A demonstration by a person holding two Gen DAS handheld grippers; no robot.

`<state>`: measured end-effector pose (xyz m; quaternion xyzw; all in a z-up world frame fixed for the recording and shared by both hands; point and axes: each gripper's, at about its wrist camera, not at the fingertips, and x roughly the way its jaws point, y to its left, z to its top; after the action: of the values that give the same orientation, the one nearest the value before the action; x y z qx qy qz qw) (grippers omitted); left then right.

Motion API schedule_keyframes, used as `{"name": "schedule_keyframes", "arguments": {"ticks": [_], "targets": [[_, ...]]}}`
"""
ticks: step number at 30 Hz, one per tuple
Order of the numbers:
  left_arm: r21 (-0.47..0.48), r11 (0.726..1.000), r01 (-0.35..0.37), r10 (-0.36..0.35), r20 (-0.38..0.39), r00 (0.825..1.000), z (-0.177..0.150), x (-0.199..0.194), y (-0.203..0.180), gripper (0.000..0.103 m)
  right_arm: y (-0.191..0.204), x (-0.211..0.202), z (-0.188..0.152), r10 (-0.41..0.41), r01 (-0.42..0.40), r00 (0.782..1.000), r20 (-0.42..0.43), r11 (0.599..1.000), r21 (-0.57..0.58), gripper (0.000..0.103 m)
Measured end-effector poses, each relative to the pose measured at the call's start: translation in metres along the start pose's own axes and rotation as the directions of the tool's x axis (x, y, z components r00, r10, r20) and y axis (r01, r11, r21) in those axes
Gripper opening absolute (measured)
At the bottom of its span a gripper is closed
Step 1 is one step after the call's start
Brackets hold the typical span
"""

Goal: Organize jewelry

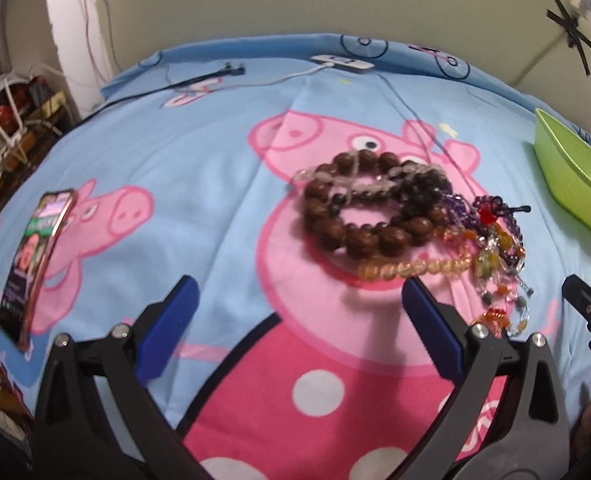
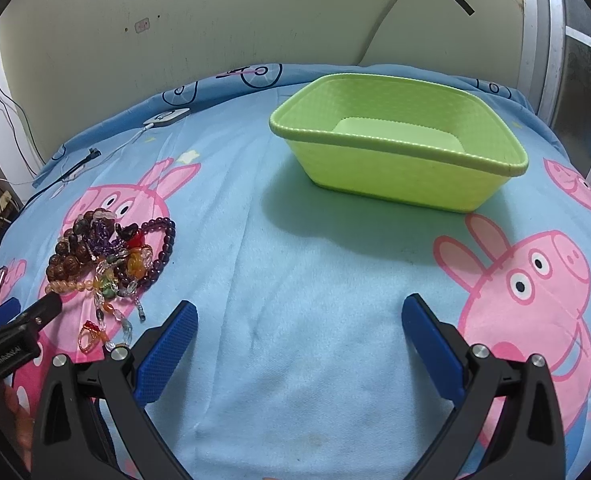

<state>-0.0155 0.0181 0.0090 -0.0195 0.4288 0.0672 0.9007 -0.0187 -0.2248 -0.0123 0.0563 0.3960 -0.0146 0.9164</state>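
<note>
Left wrist view first: at the far left we see a smartphone (image 1: pixel 35 264) with a lit screen lying on the bed sheet (image 1: pixel 199 184), a soft blue fabric printed with pink cartoon pigs. Our left gripper (image 1: pixel 297 308) hangs over the sheet with its jaws spread wide and nothing between them; the pads (image 1: pixel 167 328) are blue and ribbed. Ahead of it lies the jewelry pile (image 1: pixel 407 220): a bracelet of large round brown beads (image 1: pixel 359 236), clear and dark beaded strands across it, an amber-coloured strand (image 1: pixel 411 266) nearest the jaws, and purple and mixed glassy beads to the right. Farther right, well apart, stands the green basket (image 1: pixel 571 176).

From the right wrist, we see the right gripper (image 2: pixel 299 332), its jaws equally wide and holding nothing, over bare sheet. The basket, rectangular with rounded corners, a rolled rim and a textured plastic wall, is empty.
</note>
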Motion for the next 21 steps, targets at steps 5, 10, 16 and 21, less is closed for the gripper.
{"name": "schedule_keyframes", "arguments": {"ticks": [5, 10, 16, 21], "targets": [[0.01, 1.0, -0.028, 0.028, 0.002, 1.0, -0.001, -0.003, 0.003, 0.098, 0.001, 0.001, 0.0, -0.008, 0.008, 1.0, -0.003, 1.0, -0.006, 0.086], [0.022, 0.998, -0.052, 0.052, 0.013, 0.999, -0.003, -0.008, 0.004, 0.098, 0.001, 0.001, 0.0, -0.006, 0.006, 1.0, -0.002, 1.0, -0.004, 0.086], [0.043, 0.998, -0.035, 0.035, 0.017, 0.999, -0.002, -0.016, -0.003, 0.098, 0.001, 0.0, 0.0, -0.002, 0.002, 1.0, 0.0, 1.0, -0.001, 0.086], [0.122, 0.993, -0.013, 0.009, 0.032, 0.999, -0.002, -0.027, -0.027, 0.098, -0.006, -0.004, 0.0, 0.035, -0.035, 0.999, 0.013, 0.999, 0.025, 0.086]]}}
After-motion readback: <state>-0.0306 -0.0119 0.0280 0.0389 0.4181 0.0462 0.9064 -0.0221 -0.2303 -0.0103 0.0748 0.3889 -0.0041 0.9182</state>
